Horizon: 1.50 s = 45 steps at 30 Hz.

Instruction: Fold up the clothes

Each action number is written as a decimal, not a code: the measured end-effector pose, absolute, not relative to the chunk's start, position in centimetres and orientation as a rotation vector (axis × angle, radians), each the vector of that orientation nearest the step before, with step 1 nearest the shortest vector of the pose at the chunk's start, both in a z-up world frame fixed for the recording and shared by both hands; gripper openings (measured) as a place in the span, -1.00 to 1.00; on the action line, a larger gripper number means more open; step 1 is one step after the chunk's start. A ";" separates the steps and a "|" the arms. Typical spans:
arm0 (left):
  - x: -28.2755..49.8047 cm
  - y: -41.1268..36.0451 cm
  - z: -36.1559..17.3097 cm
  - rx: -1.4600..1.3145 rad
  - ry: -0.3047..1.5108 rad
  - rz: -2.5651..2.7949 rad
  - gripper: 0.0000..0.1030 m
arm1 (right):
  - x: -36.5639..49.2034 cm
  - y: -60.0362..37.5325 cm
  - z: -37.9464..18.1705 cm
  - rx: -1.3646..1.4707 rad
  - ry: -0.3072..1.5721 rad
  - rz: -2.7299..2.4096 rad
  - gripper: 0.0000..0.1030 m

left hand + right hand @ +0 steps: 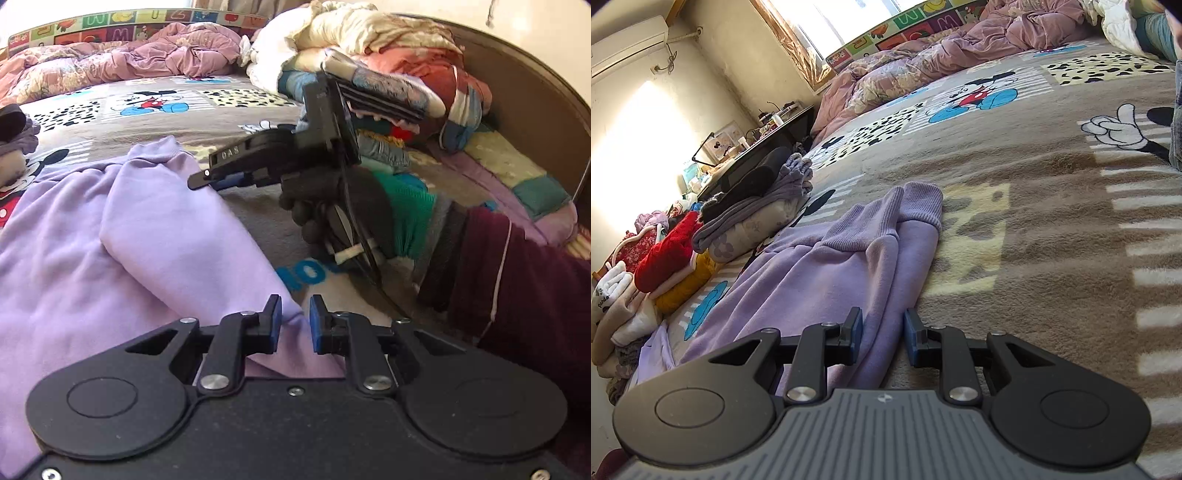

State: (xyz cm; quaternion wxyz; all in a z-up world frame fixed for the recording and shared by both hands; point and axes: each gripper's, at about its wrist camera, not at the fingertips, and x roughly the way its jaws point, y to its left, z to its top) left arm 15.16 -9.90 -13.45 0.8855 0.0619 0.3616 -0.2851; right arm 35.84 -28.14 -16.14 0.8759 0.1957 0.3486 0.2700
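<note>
A lavender sweatshirt (110,240) lies flat on the cartoon-print bed blanket (221,122), with one sleeve folded over its body. My left gripper (295,321) is open, and a corner of the lavender fabric sits between its blue pads. The right gripper (201,180), held by a dark-gloved hand (314,218), hovers at the sweatshirt's right edge. In the right wrist view the right gripper (882,330) is open low over the sweatshirt (831,266), whose edge runs between the fingers. Two ribbed cuffs (908,206) lie together further ahead.
Folded clothes stand in a stack (665,258) along the bed's left side, beside a cluttered desk (768,129). A crumpled mauve duvet (129,59) lies at the far end. Heaped blankets (388,74) and a maroon cloth with a white stripe (517,295) crowd the right.
</note>
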 end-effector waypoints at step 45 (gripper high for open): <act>7.7 5.6 -11.2 -0.407 0.707 -0.302 0.40 | 13.5 -31.5 -14.9 0.629 0.623 0.374 0.02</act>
